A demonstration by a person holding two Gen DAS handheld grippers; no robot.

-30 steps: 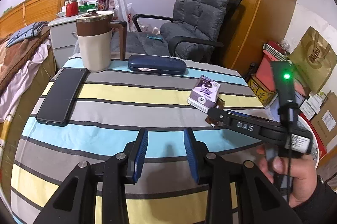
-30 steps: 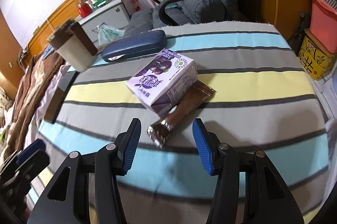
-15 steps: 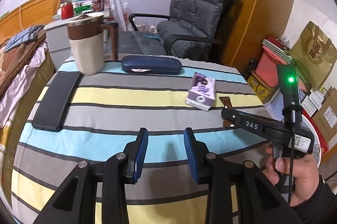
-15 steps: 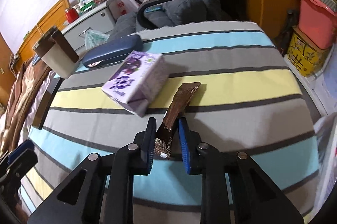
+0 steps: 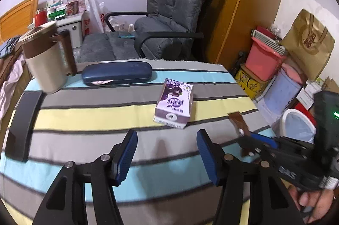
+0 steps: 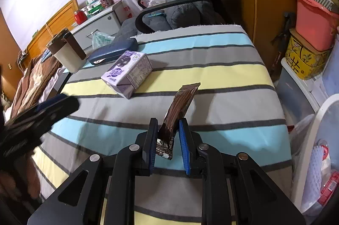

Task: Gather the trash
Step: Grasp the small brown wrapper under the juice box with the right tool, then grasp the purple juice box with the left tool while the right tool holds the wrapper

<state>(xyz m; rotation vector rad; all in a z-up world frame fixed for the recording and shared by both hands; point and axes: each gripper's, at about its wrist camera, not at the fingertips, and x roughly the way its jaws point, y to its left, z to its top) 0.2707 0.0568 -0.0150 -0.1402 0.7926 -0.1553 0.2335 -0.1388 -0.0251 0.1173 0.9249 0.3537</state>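
Right hand-held gripper (image 6: pixel 167 140) clamps brown wrapper (image 6: pixel 180 106), mid-frame, lifted off counter (image 6: pixel 222 76); wrapper's print unreadable. In the left view it's blurred at right edge, wrapper mostly hidden. Left hand-held gripper (image 5: pixel 167 153) opening, nothing between jaws; a blur at the right view's left edge. Carton (image 5: pixel 174 105) lies beyond. White bin (image 6: pixel 317 140), cut off, clearer in right view.

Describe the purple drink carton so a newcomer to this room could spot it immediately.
Find the striped tablecloth. Near its middle, in front of the dark blue case, the purple drink carton lies flat, the only boxy purple thing there.
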